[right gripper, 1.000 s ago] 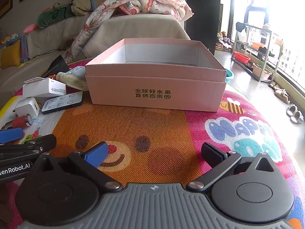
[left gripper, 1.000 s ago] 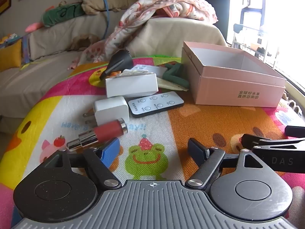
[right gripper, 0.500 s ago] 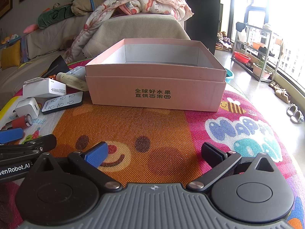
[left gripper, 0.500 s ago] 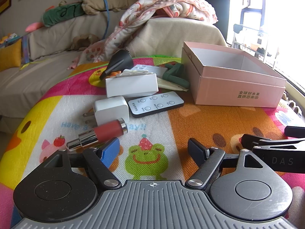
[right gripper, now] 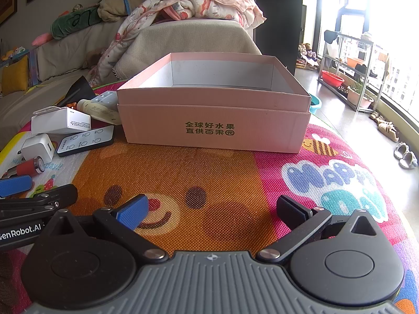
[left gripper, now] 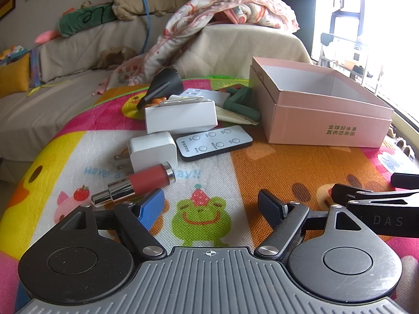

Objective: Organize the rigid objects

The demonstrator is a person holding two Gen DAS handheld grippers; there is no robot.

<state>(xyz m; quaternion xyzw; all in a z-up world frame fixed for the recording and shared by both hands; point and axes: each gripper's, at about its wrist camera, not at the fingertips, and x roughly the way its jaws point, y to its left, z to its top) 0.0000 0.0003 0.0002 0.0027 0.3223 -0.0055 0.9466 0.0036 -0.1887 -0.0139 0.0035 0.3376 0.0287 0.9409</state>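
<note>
An open pink box stands on the cartoon play mat, empty as far as I see. Left of it lies a pile: a red lipstick, a white charger plug, a black-edged remote, a white carton, a black funnel, a green clamp and a cream bottle. My left gripper is open, just short of the lipstick. My right gripper is open, facing the box.
A sofa with cushions and a blanket runs behind the mat. The mat's right edge drops to the floor, with a shelf rack and shoes by the window. Each gripper's fingers show at the other view's edge.
</note>
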